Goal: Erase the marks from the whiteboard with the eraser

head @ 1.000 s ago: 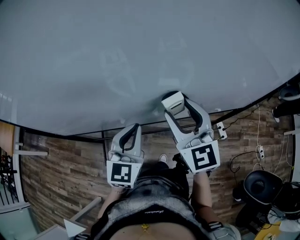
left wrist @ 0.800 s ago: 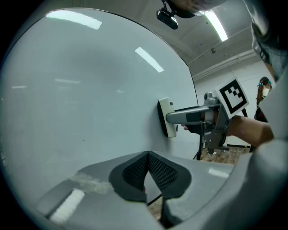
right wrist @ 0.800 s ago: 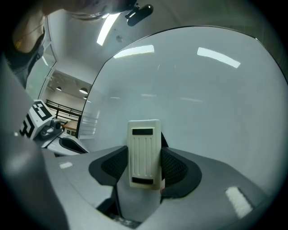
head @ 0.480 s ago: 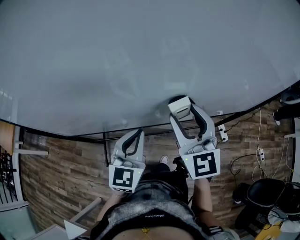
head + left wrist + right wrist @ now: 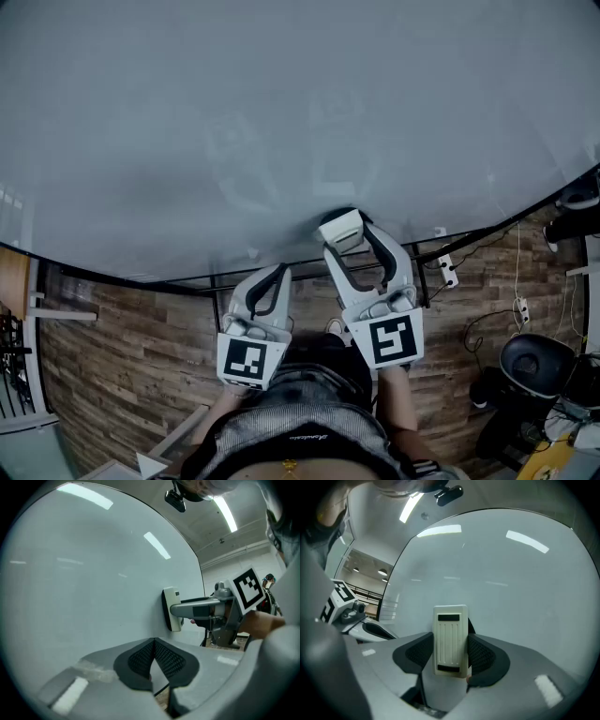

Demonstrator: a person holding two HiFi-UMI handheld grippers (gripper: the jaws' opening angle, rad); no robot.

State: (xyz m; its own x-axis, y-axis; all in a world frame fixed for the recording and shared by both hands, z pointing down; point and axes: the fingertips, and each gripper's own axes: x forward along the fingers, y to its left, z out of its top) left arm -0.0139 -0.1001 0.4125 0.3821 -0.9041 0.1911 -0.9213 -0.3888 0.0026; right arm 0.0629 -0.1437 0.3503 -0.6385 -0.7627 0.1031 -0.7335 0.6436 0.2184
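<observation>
Eraser (image 5: pixel 450 639): pale plastic block with a ribbed back and a dark pad on its far face. The pad lies against the whiteboard (image 5: pixel 281 103), low on the board, just above its bottom edge.
Right hand-held gripper (image 5: pixel 341 232): clamped on the eraser. One mesh pad presses each long side of the shell, with the ribbed back facing the camera.
Left hand-held gripper (image 5: pixel 153 654): pads pressed together with nothing between them. It is held off the board, below and to the left of the right one.
Marks (image 5: pixel 246 164): only faint grey ghosting shows above and to the left of the eraser. I cannot tell if it is ink or just a reflection.
Weight (judged): light, so the grip has little load to carry. The drag along the board probably matters more than the weight.
Stiffness (judged): the shell looks rigid and should take a firm squeeze without deforming. The pad face is probably soft and gives a little.
Slip risk (judged): the side walls look smooth, so a sideways stroke could twist the block between the pads.
Hold (judged): the present grip across the middle of the long sides looks sound. It keeps the pad flat on the board and leaves the wiping face clear.
Fragility (judged): low for both eraser and board.
</observation>
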